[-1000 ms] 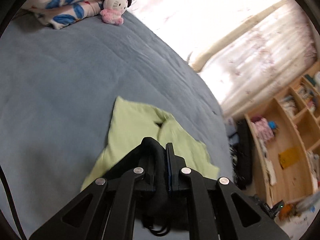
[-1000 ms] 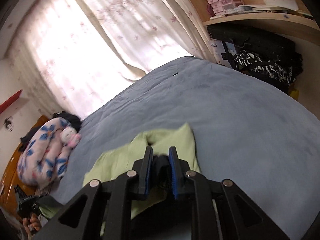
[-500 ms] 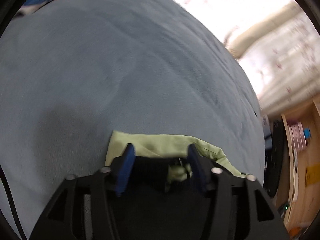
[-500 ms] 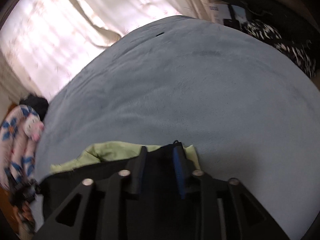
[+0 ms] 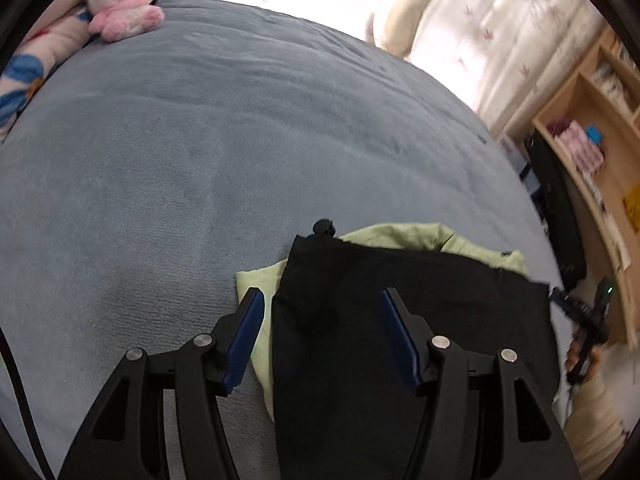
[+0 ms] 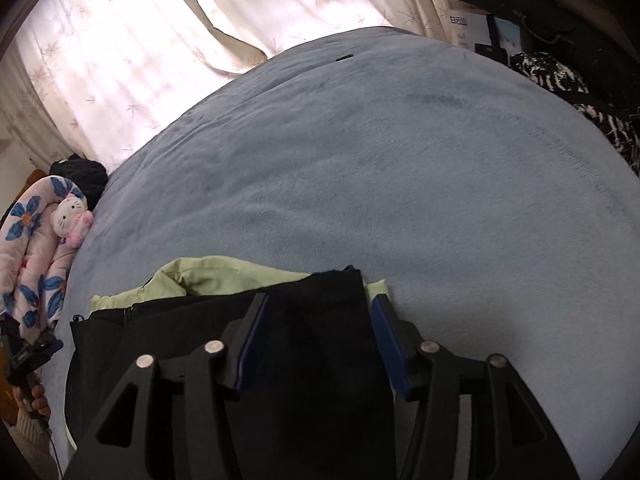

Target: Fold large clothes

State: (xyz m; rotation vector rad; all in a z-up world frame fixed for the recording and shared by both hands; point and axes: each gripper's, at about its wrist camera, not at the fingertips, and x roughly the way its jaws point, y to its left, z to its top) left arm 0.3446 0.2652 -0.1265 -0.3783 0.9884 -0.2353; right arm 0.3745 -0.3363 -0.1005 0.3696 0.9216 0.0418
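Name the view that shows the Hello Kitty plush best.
Left wrist view: the Hello Kitty plush sits large at the top left, face and pink outfit clear. In the right wrist view it is smaller, at the left edge against the floral blanket.

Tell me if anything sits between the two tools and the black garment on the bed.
Nothing visible does. The black fabric garment lies over a light green cloth on the grey-blue bedspread, directly beneath the open left tool and open right tool.
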